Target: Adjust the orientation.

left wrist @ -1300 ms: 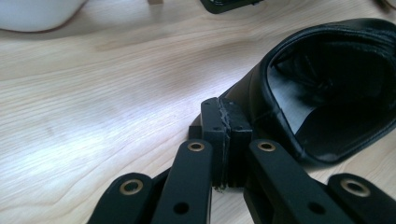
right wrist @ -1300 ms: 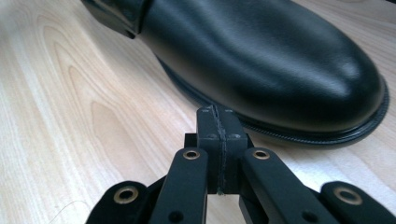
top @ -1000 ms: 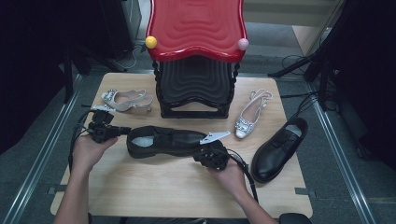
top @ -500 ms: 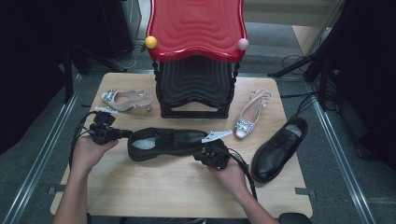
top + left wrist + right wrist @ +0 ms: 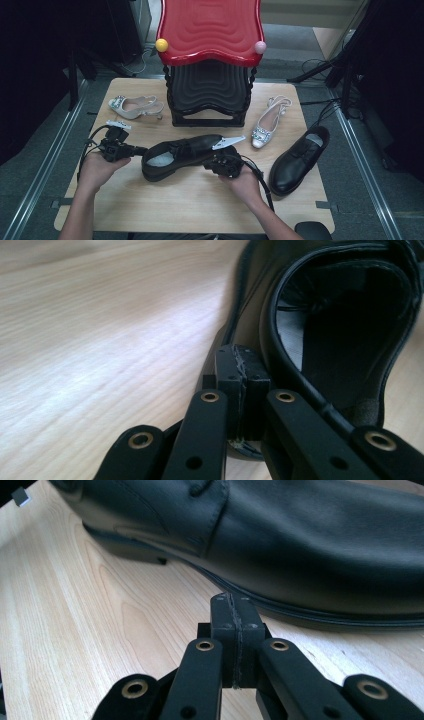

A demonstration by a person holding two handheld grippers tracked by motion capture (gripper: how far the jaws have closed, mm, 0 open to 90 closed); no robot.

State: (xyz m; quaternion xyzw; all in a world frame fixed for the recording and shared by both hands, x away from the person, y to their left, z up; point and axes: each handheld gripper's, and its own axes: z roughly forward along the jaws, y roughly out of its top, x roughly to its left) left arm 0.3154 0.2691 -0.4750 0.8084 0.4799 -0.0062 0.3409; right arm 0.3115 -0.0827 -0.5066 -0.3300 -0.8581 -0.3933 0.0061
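Pale wooden table (image 5: 190, 200) on grey floor — both grippers' jaws together (holding nothing).

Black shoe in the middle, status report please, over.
Both tongs shut, left tongs at heel, right tongs at toe side. Black shoe on table. Shoe rack behind.

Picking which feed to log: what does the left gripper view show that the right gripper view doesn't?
Left gripper view: the black shoe's open collar and dark lining, heel end nearest, with the left hand-held gripper shut by the heel.

Right gripper view: the same shoe's smooth outer side, sole edge and a bit of lacing, with the right hand-held gripper shut, just short of the sole.

Both: that shoe, the wooden table, jaws closed on nothing.
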